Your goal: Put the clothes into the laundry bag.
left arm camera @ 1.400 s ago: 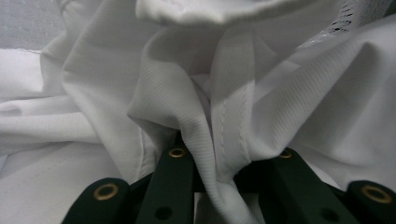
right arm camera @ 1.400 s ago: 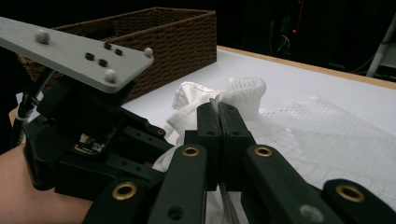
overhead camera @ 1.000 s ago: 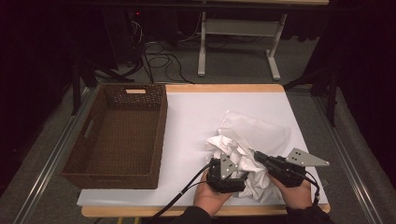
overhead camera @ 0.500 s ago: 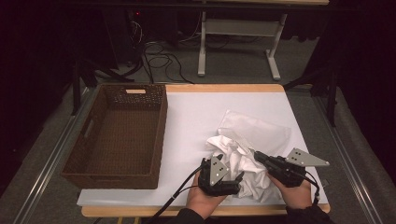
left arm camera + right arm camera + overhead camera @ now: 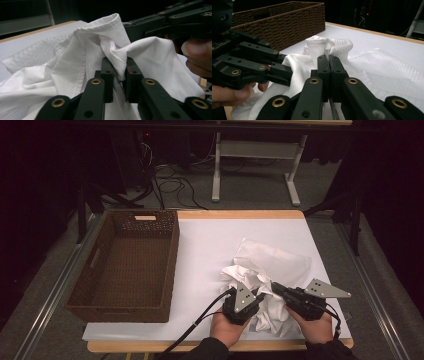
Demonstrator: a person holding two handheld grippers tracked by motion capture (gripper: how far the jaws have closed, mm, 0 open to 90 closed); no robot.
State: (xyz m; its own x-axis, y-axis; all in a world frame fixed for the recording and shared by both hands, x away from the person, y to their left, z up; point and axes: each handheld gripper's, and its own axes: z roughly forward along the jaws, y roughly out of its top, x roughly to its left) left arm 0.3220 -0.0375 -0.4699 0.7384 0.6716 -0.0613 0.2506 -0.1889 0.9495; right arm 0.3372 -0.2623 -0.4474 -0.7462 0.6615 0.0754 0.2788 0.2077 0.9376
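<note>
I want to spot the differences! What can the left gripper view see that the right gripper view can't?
Left gripper view alone: the left tongs, jaws just closed on a smooth fold of the white cloth, with a fingertip at the right edge.
Right gripper view alone: the brown basket, and the right tongs shut on a mesh fold of cloth.
Both: the white cloth, the white table, and the other hand's tongs close by.

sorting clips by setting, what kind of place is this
Probably a lab or recording workspace, not a home: a white-topped table with a wicker basket, loose cables on grey carpet, and a bare desk frame behind.
</note>
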